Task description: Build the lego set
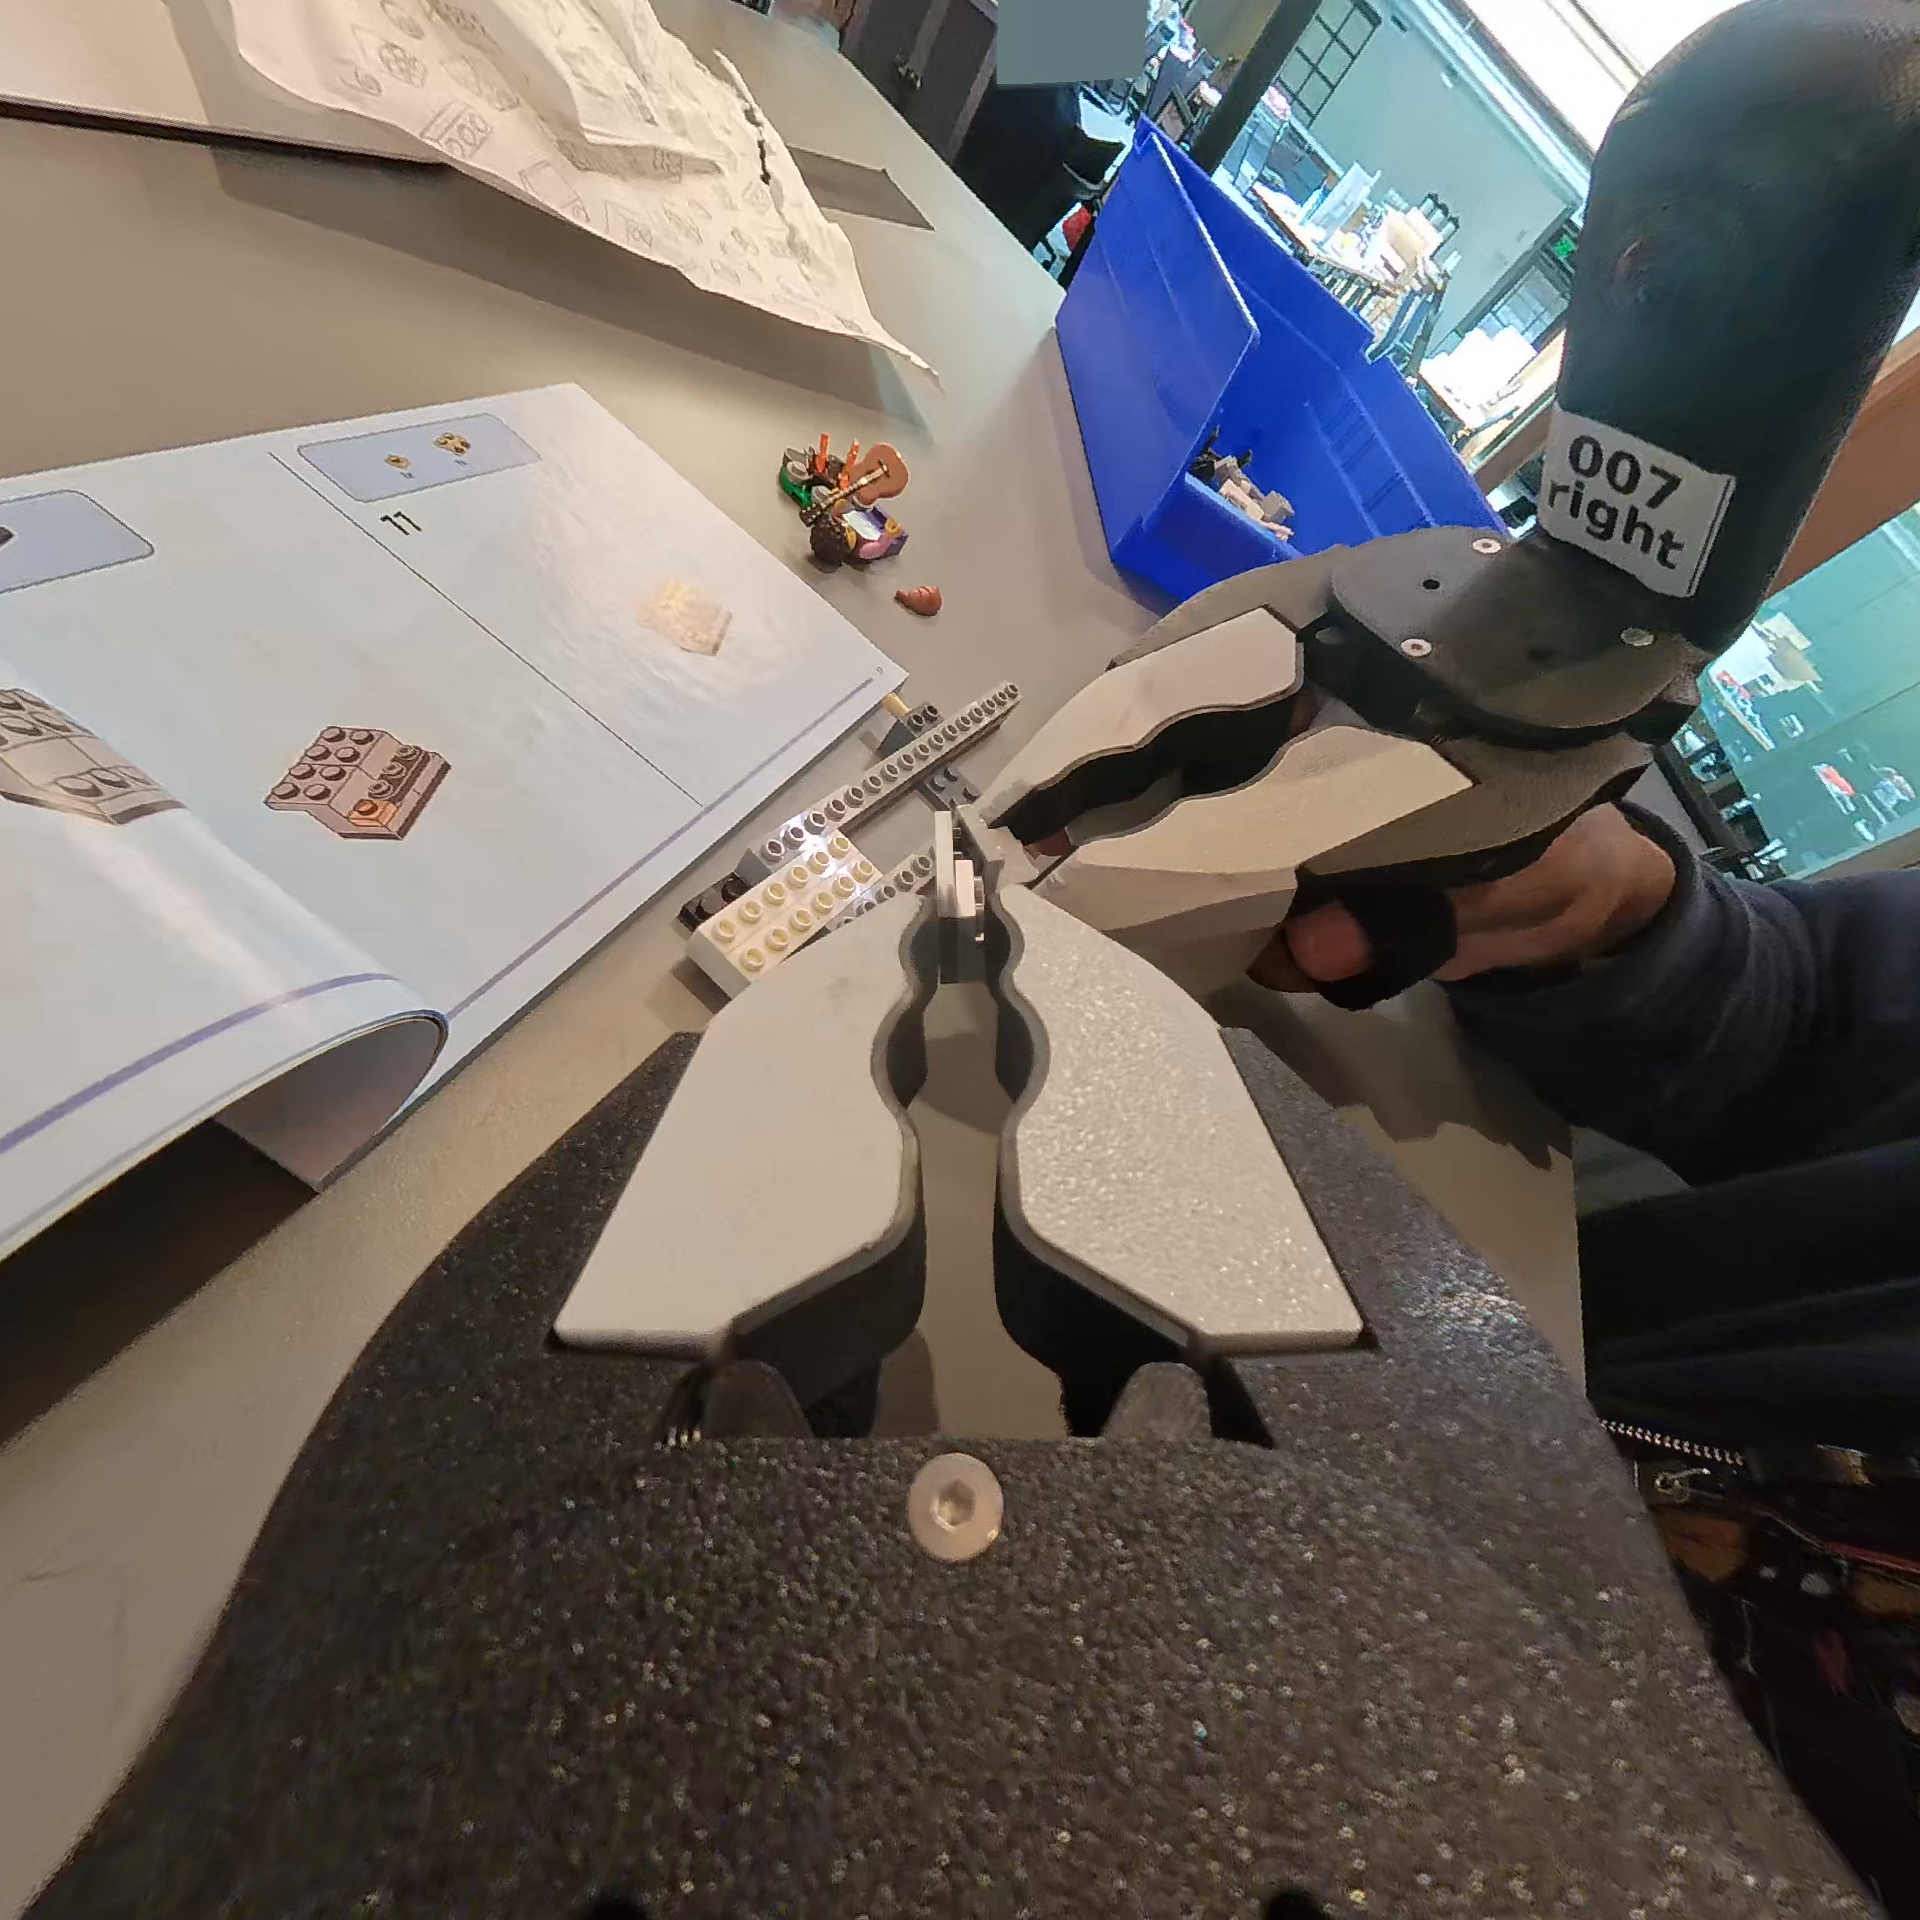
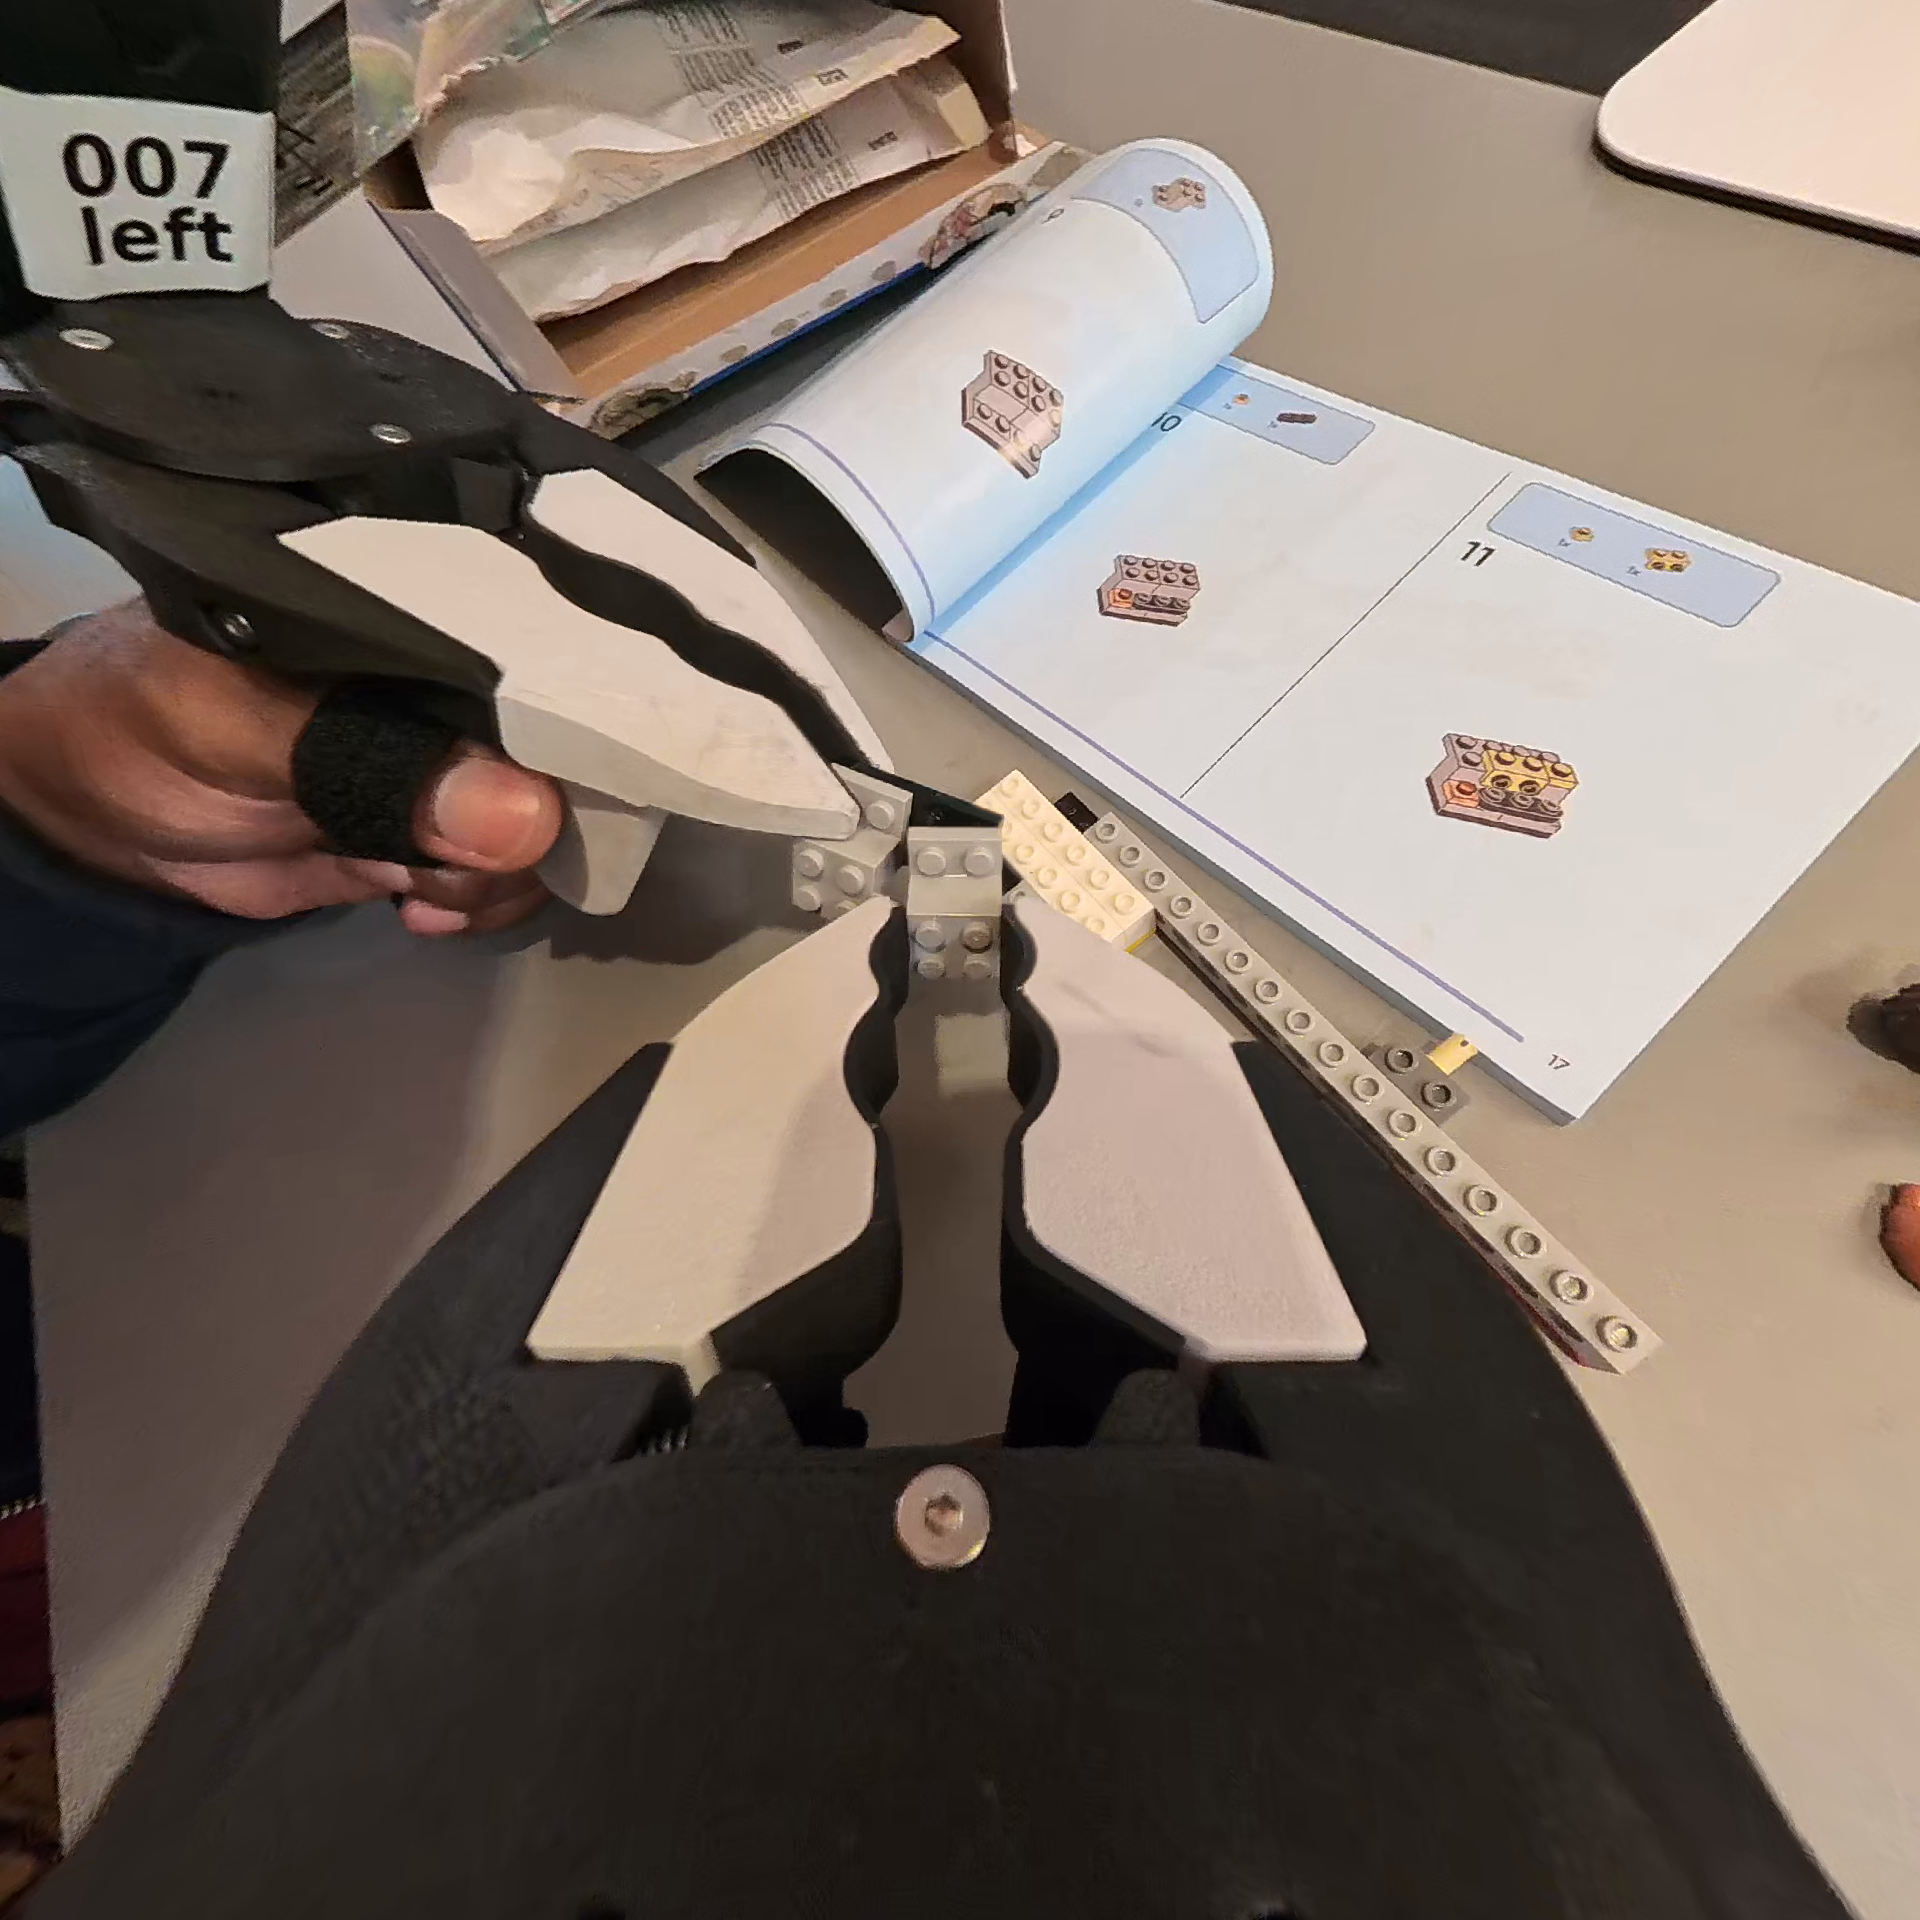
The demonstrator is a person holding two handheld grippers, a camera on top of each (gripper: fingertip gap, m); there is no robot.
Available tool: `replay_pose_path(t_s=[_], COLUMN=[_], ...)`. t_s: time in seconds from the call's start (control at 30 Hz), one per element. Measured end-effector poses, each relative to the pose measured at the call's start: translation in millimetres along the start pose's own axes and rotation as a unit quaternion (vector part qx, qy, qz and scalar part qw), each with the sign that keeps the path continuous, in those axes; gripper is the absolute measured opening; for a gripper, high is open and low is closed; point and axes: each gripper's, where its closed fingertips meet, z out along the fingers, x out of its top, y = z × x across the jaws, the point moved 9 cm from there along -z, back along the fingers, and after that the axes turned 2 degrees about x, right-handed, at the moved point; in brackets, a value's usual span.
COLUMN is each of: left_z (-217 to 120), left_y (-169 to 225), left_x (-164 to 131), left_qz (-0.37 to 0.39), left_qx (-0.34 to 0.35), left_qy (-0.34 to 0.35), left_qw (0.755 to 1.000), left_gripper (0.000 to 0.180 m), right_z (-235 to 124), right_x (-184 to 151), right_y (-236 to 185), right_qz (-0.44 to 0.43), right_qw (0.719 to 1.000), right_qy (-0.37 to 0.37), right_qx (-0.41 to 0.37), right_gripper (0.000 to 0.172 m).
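Centrally, the right gripper (image 2: 951,935) clamps a grey stepped brick piece (image 2: 951,904), its long axis along the fingers, studs up. Meeting it tip to tip, the left gripper (image 1: 961,904) pinches a thin grey plate (image 1: 948,878) edge-on, above the table (image 1: 208,312) beside the white brick (image 2: 1070,862) and long grey strip (image 2: 1351,1081).

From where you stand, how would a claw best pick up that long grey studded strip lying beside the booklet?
Probably across its narrow width, near the middle, coming from straight above. The long grey strip lies flat on the table, thin and slender, with the booklet close along one side, so a lengthwise or sideways approach looks awkward.
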Motion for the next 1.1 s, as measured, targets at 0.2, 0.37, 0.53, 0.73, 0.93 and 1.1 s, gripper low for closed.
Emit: replay_pose_path(t_s=[0.2,0.37,0.53,0.73,0.93,1.1], left_z=[-2,-2,-1,5,6,2], left_y=[1,3,7,13,25,29], left_x=[2,3,3,0,-5,-9], left_qz=[0.025,0.052,0.074,0.009,-0.056,-0.088], left_qx=[0.006,0.018,0.028,0.015,0.009,-0.015], left_qy=[0.005,0.008,0.009,0.040,0.099,0.121], left_qw=[1.000,0.998,0.997,0.999,0.993,0.989], left_gripper=[0.008,0.008,0.008,0.008,0.008,0.008], right_z=[0,-1,-3,-12,-24,-30], right_x=[3,4,5,11,23,30], right_y=[2,1,0,-4,-8,-6], right_qz=[0.019,0.018,-0.005,-0.039,-0.013,0.057], right_qw=[1.000,1.000,1.000,0.997,0.995,0.994], right_qy=[0.013,0.012,0.005,-0.036,-0.079,-0.098], right_qx=[0.007,0.011,0.000,-0.054,-0.061,-0.002], right_gripper=[0.016,0.017,0.016,0.016,0.016,0.016])
